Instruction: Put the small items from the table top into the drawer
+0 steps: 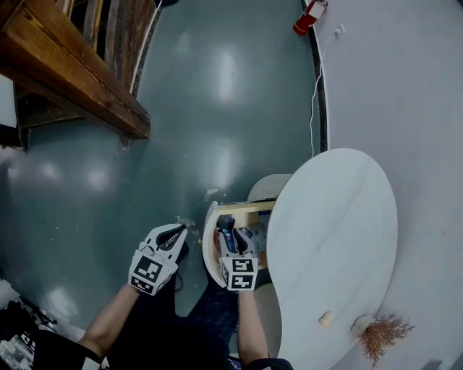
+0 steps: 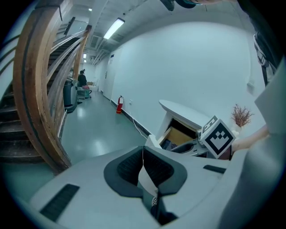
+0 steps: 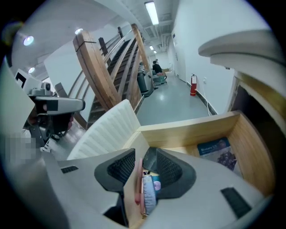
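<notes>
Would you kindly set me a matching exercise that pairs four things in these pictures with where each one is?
Things:
1. red fire extinguisher
2. dried brown twig plant
3. blue printed booklet
4. left gripper

Places:
A. inside the open wooden drawer
B. above the grey-green floor, beside the drawer
C. at the foot of the white wall
D. on the white oval table top

Pairs: 1-C, 2-D, 3-A, 4-B.
</notes>
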A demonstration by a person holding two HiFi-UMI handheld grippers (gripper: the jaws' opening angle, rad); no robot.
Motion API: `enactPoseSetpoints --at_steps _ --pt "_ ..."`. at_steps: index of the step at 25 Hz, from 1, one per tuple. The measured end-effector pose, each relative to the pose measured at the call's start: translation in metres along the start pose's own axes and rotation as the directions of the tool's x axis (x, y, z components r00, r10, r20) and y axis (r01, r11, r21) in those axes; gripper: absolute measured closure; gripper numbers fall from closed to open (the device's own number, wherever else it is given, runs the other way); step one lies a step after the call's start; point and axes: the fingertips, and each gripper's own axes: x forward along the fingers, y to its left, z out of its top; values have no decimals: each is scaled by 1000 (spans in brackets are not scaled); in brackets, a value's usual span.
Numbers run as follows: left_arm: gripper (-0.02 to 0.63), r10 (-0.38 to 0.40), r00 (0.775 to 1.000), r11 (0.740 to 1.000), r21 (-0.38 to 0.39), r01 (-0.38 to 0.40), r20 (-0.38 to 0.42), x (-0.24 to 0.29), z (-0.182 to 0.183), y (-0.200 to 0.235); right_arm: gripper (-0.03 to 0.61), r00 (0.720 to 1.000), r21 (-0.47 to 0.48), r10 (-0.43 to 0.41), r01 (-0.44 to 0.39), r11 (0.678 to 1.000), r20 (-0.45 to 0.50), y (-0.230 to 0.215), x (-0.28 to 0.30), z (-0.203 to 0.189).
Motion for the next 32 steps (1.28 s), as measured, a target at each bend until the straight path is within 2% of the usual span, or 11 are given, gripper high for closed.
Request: enactPoseSetpoints --at_steps 4,17,23,28,32 --pt "594 -16 1000 1000 16 16 6 -14 13 -15 431 999 -12 -20 20 1000 33 4 -27 16" --pt "594 -73 992 992 110 62 107 -67 104 -59 431 983 -37 -61 68 997 174 31 -132 86" --pt "594 -105 985 984 161 82 139 -93 147 -85 440 953 -23 -101 112 993 285 37 -197 126" --pt "594 -140 980 976 186 113 140 -112 164 -110 467 920 22 -153 156 988 361 36 -253 147" --pt "594 -170 970 967 219 130 173 -124 188 -127 486 887 49 -195 192 980 418 34 -290 161"
